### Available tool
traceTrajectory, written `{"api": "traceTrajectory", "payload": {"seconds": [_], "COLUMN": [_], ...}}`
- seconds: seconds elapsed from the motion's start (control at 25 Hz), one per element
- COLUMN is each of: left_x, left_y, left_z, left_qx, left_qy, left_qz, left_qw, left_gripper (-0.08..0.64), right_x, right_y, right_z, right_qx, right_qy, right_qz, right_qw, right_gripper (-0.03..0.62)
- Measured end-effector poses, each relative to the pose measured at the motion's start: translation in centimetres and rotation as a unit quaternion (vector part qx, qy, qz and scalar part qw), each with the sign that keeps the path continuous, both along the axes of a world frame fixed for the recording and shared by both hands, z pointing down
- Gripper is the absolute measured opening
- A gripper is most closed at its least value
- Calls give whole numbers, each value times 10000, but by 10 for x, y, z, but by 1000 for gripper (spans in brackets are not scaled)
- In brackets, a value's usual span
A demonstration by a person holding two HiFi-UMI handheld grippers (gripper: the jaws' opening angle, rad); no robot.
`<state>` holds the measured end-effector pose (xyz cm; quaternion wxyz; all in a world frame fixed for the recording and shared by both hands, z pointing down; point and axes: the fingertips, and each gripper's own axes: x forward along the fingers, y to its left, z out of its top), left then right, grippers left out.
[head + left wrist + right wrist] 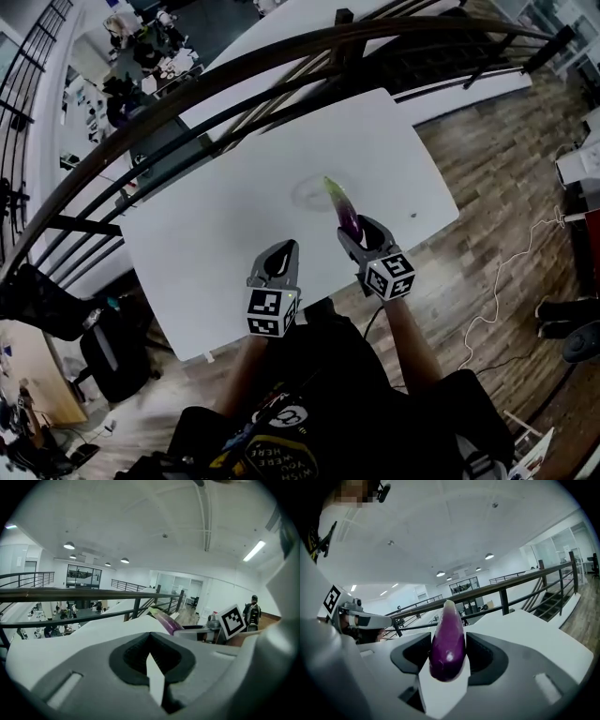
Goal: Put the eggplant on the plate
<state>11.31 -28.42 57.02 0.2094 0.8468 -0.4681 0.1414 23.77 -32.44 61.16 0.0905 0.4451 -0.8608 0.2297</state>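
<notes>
A purple eggplant (347, 216) with a pale green tip is held in my right gripper (357, 236), whose jaws are shut on its thick end. Its tip points away from me and hangs over the right rim of a faint, pale plate (307, 194) on the white table (216, 234). In the right gripper view the eggplant (448, 644) stands up between the jaws. My left gripper (279, 263) hovers over the table's near edge, to the left of the right one, shut and empty. From the left gripper view (155, 670) the eggplant (165, 619) shows to the right.
A dark metal railing (187, 103) curves past the table's far and left sides, with a lower floor beyond it. Wooden floor lies to the right, with a white cable (511, 281) on it. A black chair (112, 352) stands at the near left.
</notes>
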Motion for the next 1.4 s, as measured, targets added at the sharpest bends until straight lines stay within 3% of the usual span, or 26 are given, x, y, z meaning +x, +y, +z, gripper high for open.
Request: {"api": "traceTrajectory", "payload": {"seconds": [0.24,0.56,1.4], "left_x": [-14,-27,-87], "left_y": [-26,-64,-86], "left_z": [21,52,79], "left_qx": [-80,-236,-637], "left_qy": [-42,-30,-10], "left_qz": [-45,60,-326], "left_qw": [9999,9997,9974], "left_gripper": [5,5,5], "right_x": [-4,-15,-34], "right_y": [-27,-67,-110], "right_z": [29,98,204], "right_qx": [-254,-707,-1482], "right_qy": [6,429,1179], "right_qz": [76,145,109], "right_qw": [9996,9965,9818], "right_gripper": [236,236,236]}}
